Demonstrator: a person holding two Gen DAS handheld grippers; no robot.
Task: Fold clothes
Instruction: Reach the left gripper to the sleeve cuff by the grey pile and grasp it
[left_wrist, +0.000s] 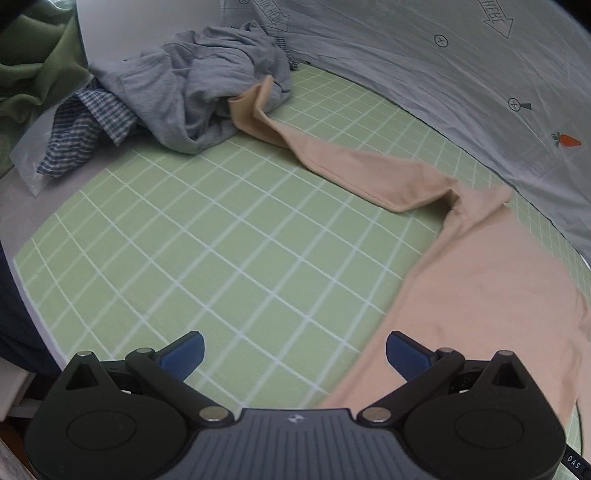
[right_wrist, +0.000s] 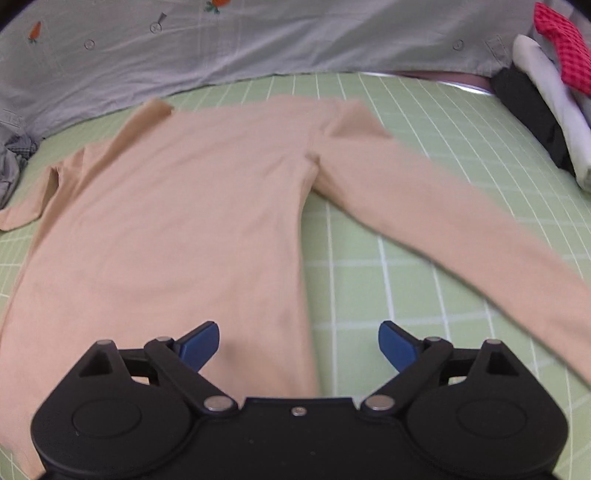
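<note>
Right wrist view | both tongs (right_wrist: 299, 345) apart | shirt (right_wrist: 177, 206) flat | stack (right_wrist: 546, 122), perhaps folded

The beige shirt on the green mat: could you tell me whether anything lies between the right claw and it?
Nothing visible does. The right claw is open and empty over the beige shirt, which lies spread on the mat. The folded stack sits off at the mat's edge.

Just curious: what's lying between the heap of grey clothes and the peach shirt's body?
The shirt's own sleeve. In the left wrist view it runs from the body across the green mat, its cuff against the grey heap.
</note>
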